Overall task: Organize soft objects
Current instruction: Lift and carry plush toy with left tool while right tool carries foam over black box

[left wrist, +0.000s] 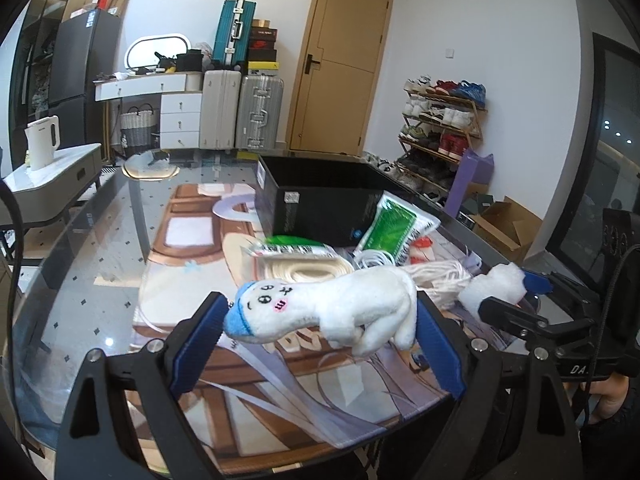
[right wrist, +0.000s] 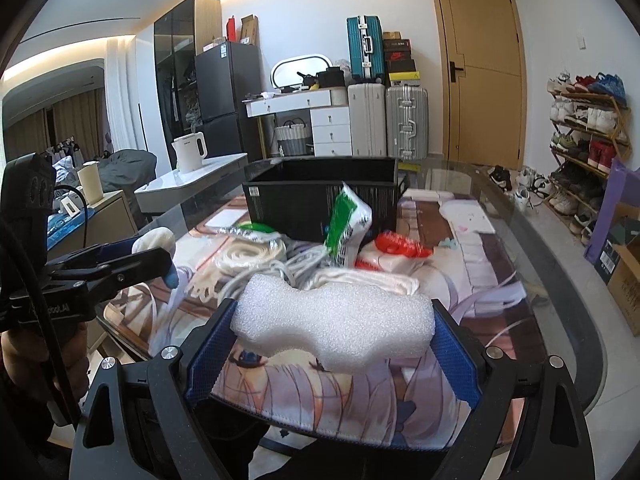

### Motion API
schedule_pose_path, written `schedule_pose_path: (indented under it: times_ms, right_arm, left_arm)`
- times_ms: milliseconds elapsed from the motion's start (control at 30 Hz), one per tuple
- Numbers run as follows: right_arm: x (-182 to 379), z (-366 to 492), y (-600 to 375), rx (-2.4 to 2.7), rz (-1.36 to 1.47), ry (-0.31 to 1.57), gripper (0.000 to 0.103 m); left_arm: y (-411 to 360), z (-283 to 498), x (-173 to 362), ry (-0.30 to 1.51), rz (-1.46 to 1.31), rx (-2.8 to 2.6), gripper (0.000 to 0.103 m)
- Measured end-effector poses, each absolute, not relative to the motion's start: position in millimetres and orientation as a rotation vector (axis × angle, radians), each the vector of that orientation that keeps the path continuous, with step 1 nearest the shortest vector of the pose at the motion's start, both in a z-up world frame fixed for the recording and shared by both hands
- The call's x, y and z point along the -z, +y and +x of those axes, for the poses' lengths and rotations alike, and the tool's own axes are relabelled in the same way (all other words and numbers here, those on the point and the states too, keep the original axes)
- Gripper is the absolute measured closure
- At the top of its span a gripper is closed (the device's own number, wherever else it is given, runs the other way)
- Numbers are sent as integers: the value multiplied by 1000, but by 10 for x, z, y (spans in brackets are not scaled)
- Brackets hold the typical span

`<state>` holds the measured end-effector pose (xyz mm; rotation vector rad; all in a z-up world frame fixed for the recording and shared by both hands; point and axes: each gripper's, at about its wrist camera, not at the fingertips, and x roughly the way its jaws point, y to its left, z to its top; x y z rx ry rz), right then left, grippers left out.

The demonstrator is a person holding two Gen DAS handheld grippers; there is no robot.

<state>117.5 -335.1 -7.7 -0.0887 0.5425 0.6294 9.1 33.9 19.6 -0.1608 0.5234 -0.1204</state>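
My left gripper (left wrist: 318, 320) is shut on a white plush toy (left wrist: 328, 308) with a blue cap, held above the printed mat (left wrist: 280, 392). My right gripper (right wrist: 334, 326) is shut on a white foam block (right wrist: 334, 326), also held above the mat; it shows at the right of the left wrist view (left wrist: 494, 286). An open black box (left wrist: 316, 196) stands further back on the glass table, also in the right wrist view (right wrist: 320, 196). The left gripper with the plush's end shows at the left of the right wrist view (right wrist: 154, 248).
Between the grippers and the box lie green-and-white packets (left wrist: 394, 226), coiled white cords (left wrist: 304, 270), and a red-and-white packet (right wrist: 394, 254). The glass table edge (right wrist: 560, 280) curves at the right. A side table with a kettle (left wrist: 42, 142) stands left.
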Motion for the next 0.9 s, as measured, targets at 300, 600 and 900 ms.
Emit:
schedule_pose_path:
  times_ms: [300, 600, 900]
  right_arm:
    - [-135, 1302, -3280, -639, -80, 522, 11]
    - [-286, 1442, -3223, -645, -83, 506, 11]
    - [-464, 1658, -3223, -642, -94, 479, 11]
  left_arm:
    - [391, 200, -345, 508, -153, 93, 13]
    - [331, 379, -490, 487, -142, 98, 13]
    - [294, 559, -623, 468, -121, 106, 13]
